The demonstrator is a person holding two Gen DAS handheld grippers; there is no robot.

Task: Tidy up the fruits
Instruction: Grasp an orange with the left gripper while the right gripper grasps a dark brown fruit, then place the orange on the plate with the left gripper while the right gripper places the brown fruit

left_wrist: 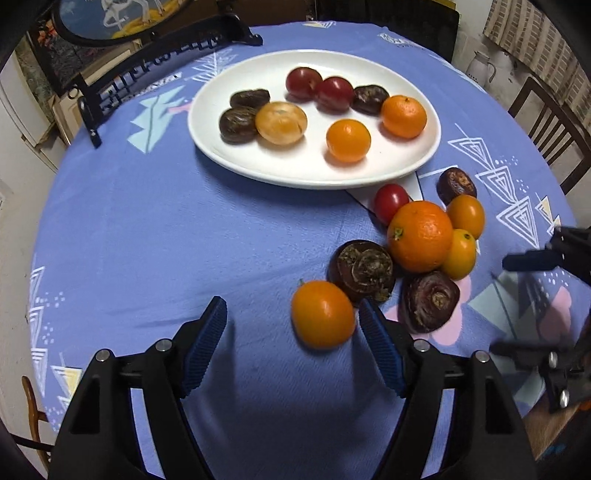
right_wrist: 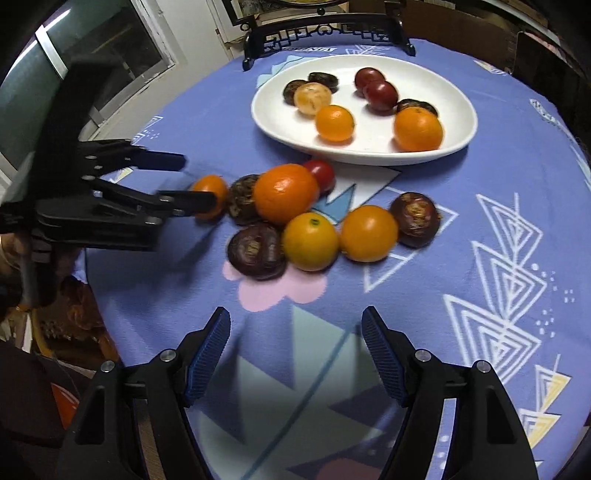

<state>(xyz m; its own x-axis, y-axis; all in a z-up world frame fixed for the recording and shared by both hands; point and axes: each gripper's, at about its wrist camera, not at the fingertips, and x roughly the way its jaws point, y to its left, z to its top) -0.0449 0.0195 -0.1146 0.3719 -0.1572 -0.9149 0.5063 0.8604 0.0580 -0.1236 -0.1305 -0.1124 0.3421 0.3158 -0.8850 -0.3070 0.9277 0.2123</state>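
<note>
1. Left tongs [left_wrist: 291,317]: the jaws stand apart. A small orange fruit [left_wrist: 322,314] lies on the cloth between them, close to the right-hand blue pad; contact with that pad cannot be confirmed, and the other pad is clear of it. Nothing is clamped.
2. Right tongs [right_wrist: 295,325]: the jaws stand apart over bare tablecloth [right_wrist: 480,177], short of the fruit pile. Nothing is between the pads or touching them.
3. Writing: a dark ornamental stand [right_wrist: 328,35] at the far edge of the desk carries pale lettering. It is too small and blurred to read. No brand or label is legible elsewhere.
4. Loose fruit: a pile sits on the blue patterned cloth, just beside the near rim of the white plate [left_wrist: 229,85]. It comprises a large orange [left_wrist: 421,236], several smaller orange fruits, a red round fruit [left_wrist: 390,197] and dark brown, rough-skinned flattened pieces such as one [left_wrist: 365,269] touching the large orange.
5. Plated fruit: the oval plate holds two red fruits side by side, three dark brown pieces, two orange fruits and one paler, yellowish fruit [left_wrist: 281,122].
6. In the right wrist view, the left tongs [right_wrist: 199,181] reach in from the left, tips at the small orange fruit [right_wrist: 212,184].
</note>
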